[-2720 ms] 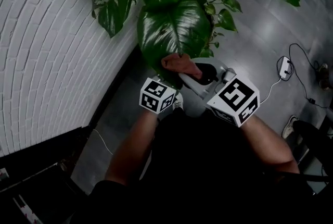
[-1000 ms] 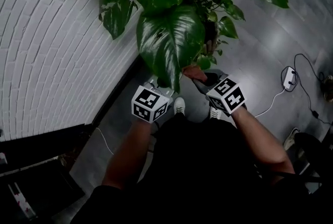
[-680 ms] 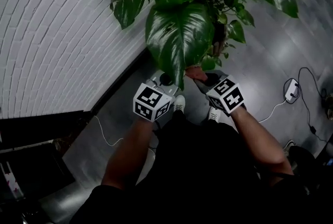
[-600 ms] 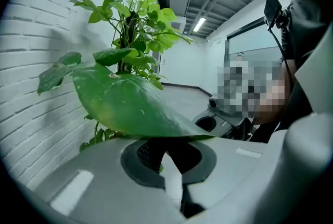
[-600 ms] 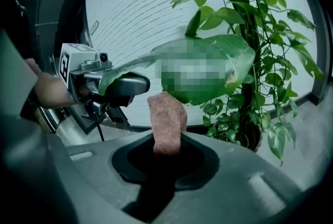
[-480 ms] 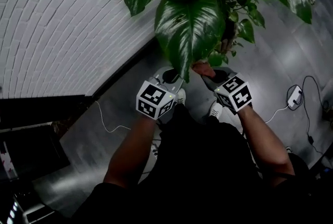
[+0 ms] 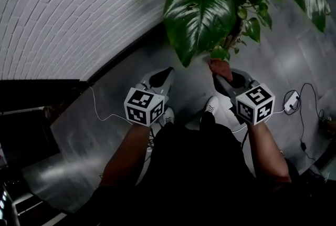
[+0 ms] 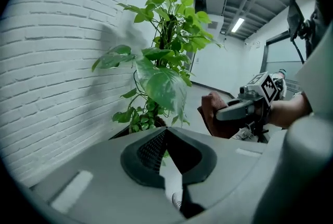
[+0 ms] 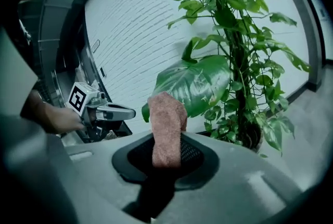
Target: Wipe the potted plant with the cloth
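Beside the white brick wall (image 7: 63, 9), the tall green-leaved potted plant (image 7: 202, 14) stands on the far side of both grippers. Near its lower leaves, the right gripper (image 7: 217, 78) is clamped on a rust-brown terry cloth (image 7: 220, 66) that sticks up from its jaws. Well to the left, the left gripper (image 7: 167, 72) has its jaws closed together on nothing.
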Available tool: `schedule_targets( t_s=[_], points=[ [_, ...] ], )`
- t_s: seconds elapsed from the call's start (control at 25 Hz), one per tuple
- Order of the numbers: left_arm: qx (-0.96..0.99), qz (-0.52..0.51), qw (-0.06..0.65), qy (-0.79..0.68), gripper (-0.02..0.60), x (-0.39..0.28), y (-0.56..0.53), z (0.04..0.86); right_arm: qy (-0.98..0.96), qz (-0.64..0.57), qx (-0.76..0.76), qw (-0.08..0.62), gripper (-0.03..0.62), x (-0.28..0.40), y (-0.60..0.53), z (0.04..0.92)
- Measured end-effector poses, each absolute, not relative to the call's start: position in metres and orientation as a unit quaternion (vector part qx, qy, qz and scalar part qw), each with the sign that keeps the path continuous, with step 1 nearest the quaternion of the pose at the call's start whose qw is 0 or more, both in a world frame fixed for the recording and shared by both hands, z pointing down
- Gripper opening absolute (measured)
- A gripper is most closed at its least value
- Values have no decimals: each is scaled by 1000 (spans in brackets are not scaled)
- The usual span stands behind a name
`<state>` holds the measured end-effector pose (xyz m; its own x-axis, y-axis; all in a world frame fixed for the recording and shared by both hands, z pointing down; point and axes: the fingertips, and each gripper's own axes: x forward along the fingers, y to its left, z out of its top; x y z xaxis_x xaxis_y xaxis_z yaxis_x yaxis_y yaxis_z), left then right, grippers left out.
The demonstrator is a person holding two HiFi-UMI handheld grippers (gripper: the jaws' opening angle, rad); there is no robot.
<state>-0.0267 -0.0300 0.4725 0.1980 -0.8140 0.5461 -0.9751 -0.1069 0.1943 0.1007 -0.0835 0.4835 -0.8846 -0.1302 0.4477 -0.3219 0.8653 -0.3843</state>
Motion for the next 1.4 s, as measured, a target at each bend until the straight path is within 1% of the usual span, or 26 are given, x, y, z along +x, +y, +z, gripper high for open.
schedule_targets(
  t_s=[0.2, 0.36, 0.8, 1.12, 1.4],
  points=[
    [739, 137, 260, -606, 17, -28, -27, 451, -945, 228, 139, 192, 58, 95, -60, 458],
    [765, 127, 244, -582, 17, -35, -16, 430, -942, 220, 185, 171, 58, 91, -38, 442],
    [823, 118, 219, -510, 17, -58, 79, 402, -917, 219, 300, 147, 58, 77, 87, 426],
    [861, 118, 196, -454, 17, -52, 140, 381, -902, 222, 345, 131, 58, 69, 166, 414],
    [874, 113, 185, -435, 17, -44, 173, 368, -898, 217, 359, 135, 58, 75, 206, 407]
  ],
)
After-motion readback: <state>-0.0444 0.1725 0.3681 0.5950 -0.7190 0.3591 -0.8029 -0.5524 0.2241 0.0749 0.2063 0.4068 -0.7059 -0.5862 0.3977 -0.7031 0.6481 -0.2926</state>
